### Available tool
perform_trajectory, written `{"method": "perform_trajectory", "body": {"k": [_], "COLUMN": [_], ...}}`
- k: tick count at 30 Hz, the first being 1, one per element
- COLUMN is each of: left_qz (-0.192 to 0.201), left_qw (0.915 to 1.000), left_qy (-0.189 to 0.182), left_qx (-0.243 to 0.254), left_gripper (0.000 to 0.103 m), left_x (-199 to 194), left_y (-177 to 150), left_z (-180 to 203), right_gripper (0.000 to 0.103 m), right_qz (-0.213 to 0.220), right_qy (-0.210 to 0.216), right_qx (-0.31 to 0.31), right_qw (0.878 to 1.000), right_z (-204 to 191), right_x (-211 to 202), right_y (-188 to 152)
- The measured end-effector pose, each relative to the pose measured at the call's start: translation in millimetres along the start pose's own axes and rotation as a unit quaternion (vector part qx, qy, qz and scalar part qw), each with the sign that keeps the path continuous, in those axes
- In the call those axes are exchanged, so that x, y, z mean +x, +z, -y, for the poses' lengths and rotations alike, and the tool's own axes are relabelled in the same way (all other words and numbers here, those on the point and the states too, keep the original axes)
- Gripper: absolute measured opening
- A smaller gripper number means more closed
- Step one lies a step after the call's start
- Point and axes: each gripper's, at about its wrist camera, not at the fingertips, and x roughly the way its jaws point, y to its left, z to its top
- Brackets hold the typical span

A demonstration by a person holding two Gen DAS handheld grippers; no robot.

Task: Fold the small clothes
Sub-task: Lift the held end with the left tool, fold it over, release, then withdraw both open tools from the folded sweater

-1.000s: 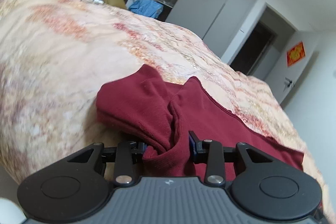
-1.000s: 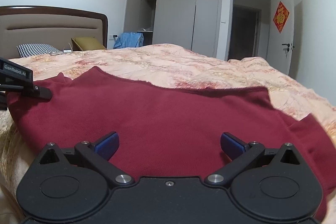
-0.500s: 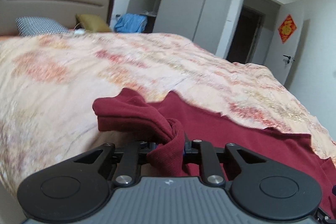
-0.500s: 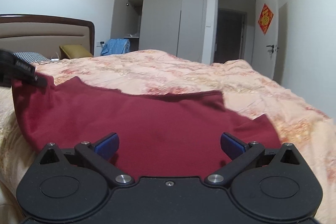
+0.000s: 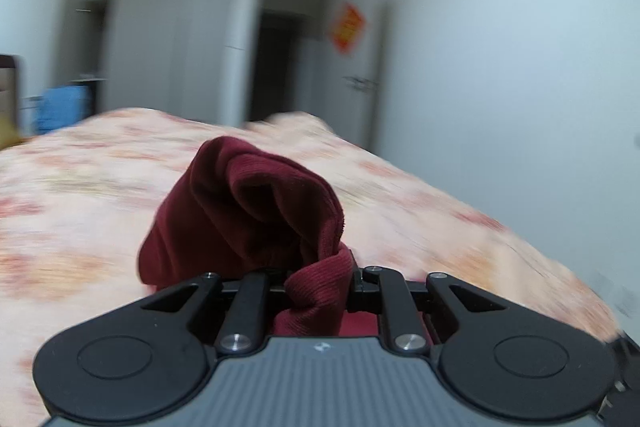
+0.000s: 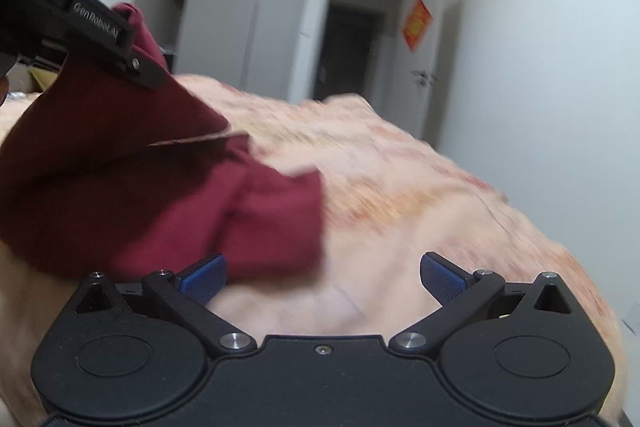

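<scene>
A dark red garment is bunched up and lifted off the bed, and my left gripper is shut on a fold of it. In the right wrist view the same left gripper shows at the upper left, with the garment hanging from it and draping down onto the bedspread. My right gripper stands open low over the bedspread. Its blue pads have nothing between them, and the left pad sits just beside the garment's lower edge.
The floral peach bedspread fills the foreground. Beyond the bed are a grey wardrobe, a dark doorway and a door with a red paper square. Something blue sits by the wardrobe. Both views are motion-blurred.
My left gripper has shut on the garment's edge, lifted it and swung it to the right. The flat garment is now bunched and doubled over. My right gripper has slid right, off the cloth.
</scene>
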Motion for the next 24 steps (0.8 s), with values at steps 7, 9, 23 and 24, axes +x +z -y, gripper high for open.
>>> {"method": "perform_trajectory", "body": {"k": [7,9,23,24], "left_qz": [-0.100,-0.099,-0.075,-0.074], "left_qw": [0.9937,0.9942,0.9908,0.9908], "left_qy": [-0.032,-0.040,-0.084,-0.078], "left_qx": [0.039,0.018,-0.075,-0.082], "left_gripper": [0.020,0.023,0.089,0.090], "left_x": [31.0,27.7,-17.5,-20.7], "left_y": [-41.4,-39.5,-26.2,-24.5], "left_z": [42.1,36.6,-3.4,-7.4], "right_gripper": [0.102,0.102,0.102,0.102], "right_qz": [-0.039,-0.047,-0.037,-0.037], "right_qy": [-0.036,-0.036,-0.033,-0.033], "right_qx": [0.023,0.030,0.038,0.041], "right_qw": [0.998,0.998,0.998,0.998], "right_z": [25.1,27.8,19.9,18.9], "right_x": [-2.9,-0.9,-11.4,-12.3], "right_y": [-24.4,-28.1,-17.4,-16.6]}}
